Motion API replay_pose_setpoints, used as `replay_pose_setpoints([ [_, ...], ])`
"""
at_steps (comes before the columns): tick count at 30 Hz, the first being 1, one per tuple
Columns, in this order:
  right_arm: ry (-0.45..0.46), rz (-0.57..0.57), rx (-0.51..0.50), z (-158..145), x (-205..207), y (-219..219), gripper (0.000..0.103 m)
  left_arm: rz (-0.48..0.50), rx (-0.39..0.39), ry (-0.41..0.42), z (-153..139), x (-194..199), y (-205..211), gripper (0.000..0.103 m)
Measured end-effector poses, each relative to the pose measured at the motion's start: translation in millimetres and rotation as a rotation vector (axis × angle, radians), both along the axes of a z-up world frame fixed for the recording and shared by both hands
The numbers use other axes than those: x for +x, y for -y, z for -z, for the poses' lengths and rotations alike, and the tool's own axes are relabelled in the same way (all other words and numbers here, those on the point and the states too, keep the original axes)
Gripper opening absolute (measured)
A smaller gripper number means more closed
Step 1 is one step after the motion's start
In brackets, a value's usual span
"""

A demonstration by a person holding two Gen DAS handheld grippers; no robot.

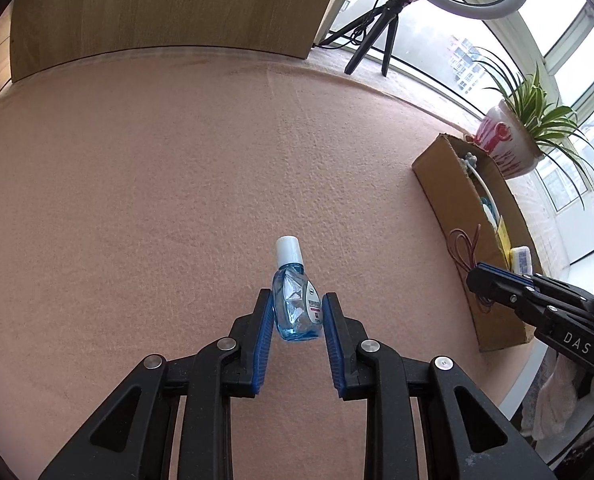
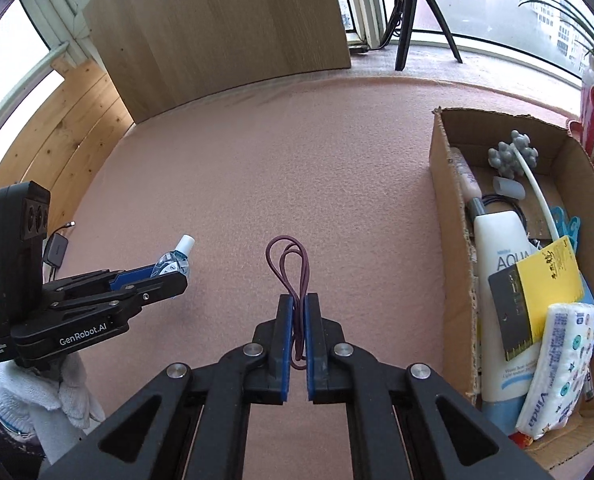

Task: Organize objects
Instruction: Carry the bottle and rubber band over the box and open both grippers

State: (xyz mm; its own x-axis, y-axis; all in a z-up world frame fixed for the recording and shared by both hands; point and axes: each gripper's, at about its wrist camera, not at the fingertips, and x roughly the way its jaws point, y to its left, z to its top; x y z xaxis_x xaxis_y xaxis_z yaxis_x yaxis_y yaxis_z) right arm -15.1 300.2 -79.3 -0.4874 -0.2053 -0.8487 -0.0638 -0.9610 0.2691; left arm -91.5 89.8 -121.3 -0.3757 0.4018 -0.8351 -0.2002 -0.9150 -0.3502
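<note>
In the left claw (image 1: 297,312), bottle (image 1: 297,304) points cap-forward

Daylit scene, soft and even; strong fisheye warp in both views.

Light enters from the windows (image 1: 497,52) at the far side, which are overexposed to near white, buildings outside hazy. The pink mat (image 1: 177,180) is evenly lit, shadows on it faint and diffuse. No motion blur; centre sharp, texture of the mat resolved. Straight edges such as the wooden panel (image 2: 225,32) bow outward near the frame borders. Corners vignetted to black. Near gripper bodies slightly soft.
</note>
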Motion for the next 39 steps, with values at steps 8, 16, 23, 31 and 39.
replay_pose_setpoints([
  [8,-0.083,0.118,-0.003,-39,31,-47,0.005,0.089,0.021,-0.073,-36,-14,-45,0.026],
  [16,-0.131,0.230,0.028,-61,59,-97,0.005,0.178,0.039,-0.119,-61,-27,-107,0.026],
  [23,-0.135,0.300,0.053,-63,77,-134,0.005,0.251,0.043,-0.137,-67,-38,-160,0.026],
  [31,-0.123,0.324,0.048,-56,86,-155,0.005,0.322,0.041,-0.165,-73,-52,-223,0.026],
  [39,-0.121,0.310,0.043,-52,89,-164,0.005,0.353,0.026,-0.180,-72,-62,-268,0.026],
])
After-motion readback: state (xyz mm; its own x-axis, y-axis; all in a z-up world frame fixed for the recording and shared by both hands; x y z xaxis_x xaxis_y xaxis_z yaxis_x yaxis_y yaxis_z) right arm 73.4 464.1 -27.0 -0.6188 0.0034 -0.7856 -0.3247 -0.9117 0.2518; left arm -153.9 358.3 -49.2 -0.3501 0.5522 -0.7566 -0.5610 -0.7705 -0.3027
